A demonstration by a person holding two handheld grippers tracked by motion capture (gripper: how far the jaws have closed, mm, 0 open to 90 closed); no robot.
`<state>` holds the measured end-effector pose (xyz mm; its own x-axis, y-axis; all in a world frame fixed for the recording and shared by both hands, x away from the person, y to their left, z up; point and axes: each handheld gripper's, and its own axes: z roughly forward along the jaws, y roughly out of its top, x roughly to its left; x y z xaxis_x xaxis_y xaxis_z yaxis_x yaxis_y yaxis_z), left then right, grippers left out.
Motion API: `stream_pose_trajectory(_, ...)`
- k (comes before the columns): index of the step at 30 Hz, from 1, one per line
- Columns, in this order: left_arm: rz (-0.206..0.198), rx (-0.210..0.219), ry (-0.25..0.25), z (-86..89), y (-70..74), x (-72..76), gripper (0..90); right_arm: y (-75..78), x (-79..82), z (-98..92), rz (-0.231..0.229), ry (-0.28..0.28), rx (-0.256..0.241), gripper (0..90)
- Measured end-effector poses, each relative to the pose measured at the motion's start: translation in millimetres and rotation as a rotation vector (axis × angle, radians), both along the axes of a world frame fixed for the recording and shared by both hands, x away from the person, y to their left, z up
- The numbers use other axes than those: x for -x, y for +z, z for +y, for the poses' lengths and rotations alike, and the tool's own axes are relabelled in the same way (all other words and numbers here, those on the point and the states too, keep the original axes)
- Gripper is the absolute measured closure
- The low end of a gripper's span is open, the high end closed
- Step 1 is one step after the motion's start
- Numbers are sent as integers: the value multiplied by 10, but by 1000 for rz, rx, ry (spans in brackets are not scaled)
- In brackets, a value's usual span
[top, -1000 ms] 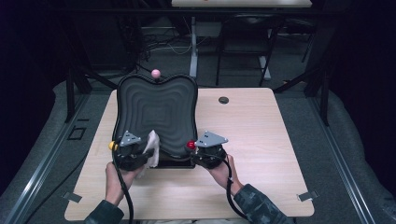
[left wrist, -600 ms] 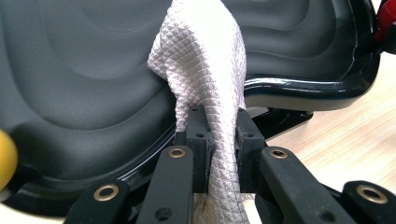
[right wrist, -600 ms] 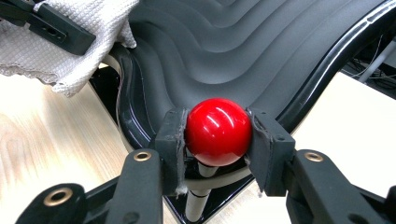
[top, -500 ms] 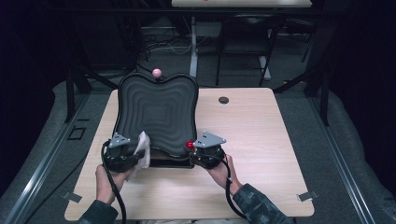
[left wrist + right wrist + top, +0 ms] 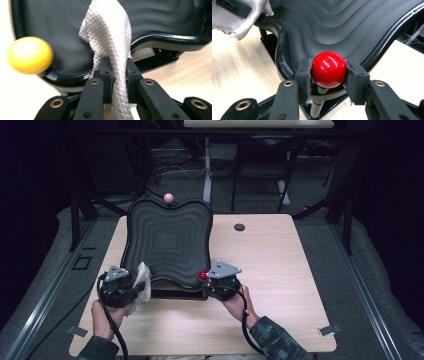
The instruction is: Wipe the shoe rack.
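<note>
Two grippers are at work at the near edge of a black rippled tray [image 5: 167, 240] that stands tilted on a pale wooden table [image 5: 280, 270]. Your left gripper [image 5: 131, 287] sits at about 7 o'clock from the tray's middle, its jaws pinched tight on a white quilted cloth [image 5: 110, 45]. In the left gripper view the cloth rises between the jaws and drapes forward against the tray's glossy near rim, with a yellow knob [image 5: 30, 55] at 9 o'clock, blurred.

A second ago that cloth lay further in, over the tray's near left corner; you have since drawn the left gripper out and down toward you, so the cloth now hangs just off the corner, barely overlapping the rim. That reads as the end of one wiping pass, or a reset before the next, with the ridged surface ahead probably not yet covered.

Your right gripper [image 5: 209, 279] has not shifted. It sits at 5 o'clock from the tray's middle, jaws closed around a red ball knob [image 5: 328, 69] on its pale stem, steadying the tray. A pink knob [image 5: 168, 197] stands at the far rim, at 12 o'clock
</note>
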<state>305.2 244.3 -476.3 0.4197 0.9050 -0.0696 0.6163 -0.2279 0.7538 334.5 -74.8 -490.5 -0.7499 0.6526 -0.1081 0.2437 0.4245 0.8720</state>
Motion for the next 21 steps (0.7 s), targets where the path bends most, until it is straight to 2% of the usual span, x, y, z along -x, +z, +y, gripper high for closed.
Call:
stream_pose_trajectory(7, -4, -1, 47, 149, 1, 3, 799, 2, -6, 2, 0, 6, 9, 597)
stream_pose_trajectory(10, -1, -19, 83, 237, -22, -4, 800, 13, -10, -2, 6, 9, 21, 597)
stream_pose_trajectory(21, -2, -28, 124, 369, -79, -43, 800, 22, -40, 9, 14, 13, 22, 597)
